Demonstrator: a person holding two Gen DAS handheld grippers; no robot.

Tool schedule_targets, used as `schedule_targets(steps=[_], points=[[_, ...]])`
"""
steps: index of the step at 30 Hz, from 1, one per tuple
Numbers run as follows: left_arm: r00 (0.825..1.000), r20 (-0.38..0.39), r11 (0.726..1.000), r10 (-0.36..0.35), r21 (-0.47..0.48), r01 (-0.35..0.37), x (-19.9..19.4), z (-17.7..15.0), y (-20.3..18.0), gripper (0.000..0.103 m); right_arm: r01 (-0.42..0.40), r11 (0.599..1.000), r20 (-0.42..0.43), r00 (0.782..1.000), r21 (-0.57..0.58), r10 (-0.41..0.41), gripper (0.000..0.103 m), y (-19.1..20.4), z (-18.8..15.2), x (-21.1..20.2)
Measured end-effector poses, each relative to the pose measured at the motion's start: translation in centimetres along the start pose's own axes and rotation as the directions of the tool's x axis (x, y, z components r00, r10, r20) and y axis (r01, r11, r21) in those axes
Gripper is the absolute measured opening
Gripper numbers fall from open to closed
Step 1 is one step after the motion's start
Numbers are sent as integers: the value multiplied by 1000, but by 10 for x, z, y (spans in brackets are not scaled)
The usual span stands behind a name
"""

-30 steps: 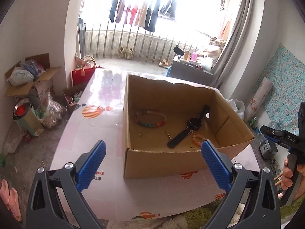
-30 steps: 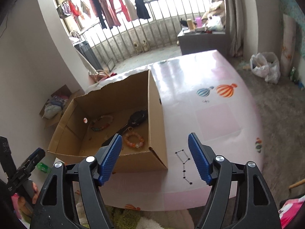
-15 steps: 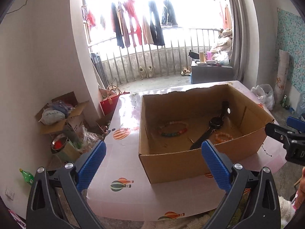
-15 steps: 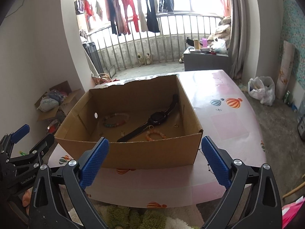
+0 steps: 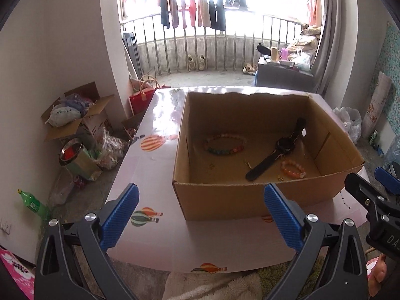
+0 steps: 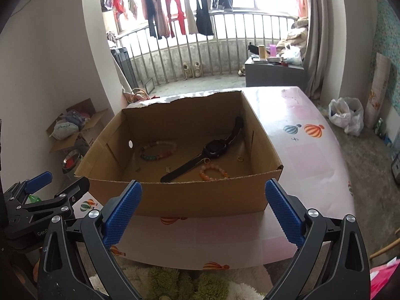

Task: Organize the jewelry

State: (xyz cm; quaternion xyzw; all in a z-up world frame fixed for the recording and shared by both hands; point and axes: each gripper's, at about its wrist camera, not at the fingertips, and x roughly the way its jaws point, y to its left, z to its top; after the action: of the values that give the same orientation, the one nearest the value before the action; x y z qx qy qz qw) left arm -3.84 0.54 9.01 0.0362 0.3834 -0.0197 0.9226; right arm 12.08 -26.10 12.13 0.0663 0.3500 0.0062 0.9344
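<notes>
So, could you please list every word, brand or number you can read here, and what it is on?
"DA", cut off: right gripper body.
"Gen", cut off: left gripper body.
White bag in the floor box: print too blurred.
Green bottle label: too small.

You have one cardboard box [image 6: 190, 195], one watch [image 6: 212, 148], and two bead bracelets: multicoloured [image 6: 157, 151] and orange [image 6: 213, 171].

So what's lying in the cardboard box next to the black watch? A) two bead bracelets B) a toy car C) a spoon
A: the cardboard box holds the black watch, a multicoloured bead bracelet and an orange bead bracelet.
</notes>
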Motion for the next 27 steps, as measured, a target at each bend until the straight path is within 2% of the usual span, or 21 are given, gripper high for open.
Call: schedule_targets(steps=[2,7,27], points=[[999,-53,1000,-3,-9,3,8,-4,0,97,10,1000,-39,999,-6,-10,95,2,-2,7],[993,-117,999,-23,-34,19,17,-10,0,97,8,1000,-97,995,-3,-9,95,3,-6,16],[986,-163,999,-42,-27,38,28,0,-2,97,41,999,-135,990,-19,-43,95,-1,-3,22]])
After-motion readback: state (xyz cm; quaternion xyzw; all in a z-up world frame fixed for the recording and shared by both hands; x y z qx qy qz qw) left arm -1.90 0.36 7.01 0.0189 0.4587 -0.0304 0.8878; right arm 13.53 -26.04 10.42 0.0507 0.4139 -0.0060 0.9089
